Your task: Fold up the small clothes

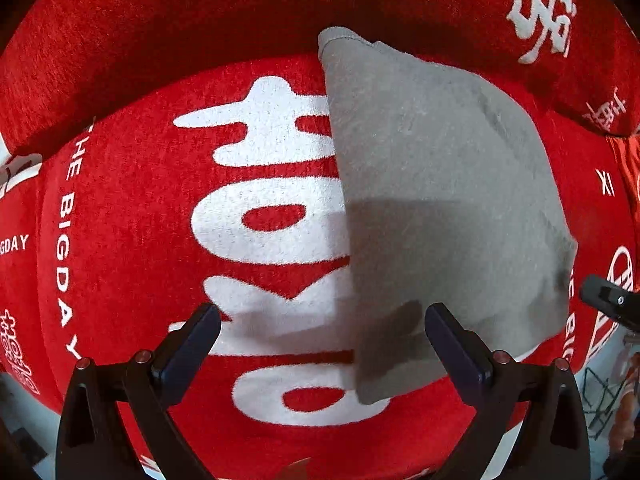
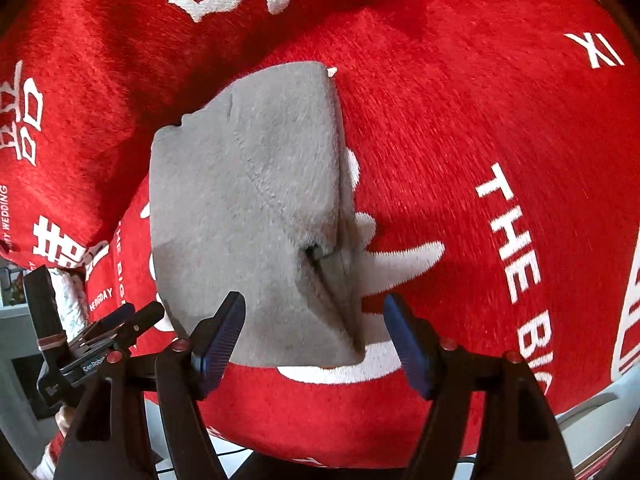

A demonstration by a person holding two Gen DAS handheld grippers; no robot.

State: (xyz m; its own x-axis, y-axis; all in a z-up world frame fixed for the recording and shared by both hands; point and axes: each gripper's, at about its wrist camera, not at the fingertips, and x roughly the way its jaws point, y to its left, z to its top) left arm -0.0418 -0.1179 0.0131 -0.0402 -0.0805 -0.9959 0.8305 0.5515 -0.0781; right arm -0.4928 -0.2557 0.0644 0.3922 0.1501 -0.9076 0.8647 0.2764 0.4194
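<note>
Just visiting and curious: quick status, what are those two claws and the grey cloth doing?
Left gripper open, empty. Right gripper open, empty. Grey garment lies folded on the red cover. Nothing in the way.

The grey garment (image 1: 432, 184) hides part of the red cover's (image 1: 132, 208) white lettering

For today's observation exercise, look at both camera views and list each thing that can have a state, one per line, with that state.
Grey garment: folded, lying flat on the cover, held by neither gripper.
Red cover: spread out under the garment, white lettering facing up.
Left gripper: open, empty, above the garment's near edge.
Right gripper: open, empty, above the garment's near edge.
</note>
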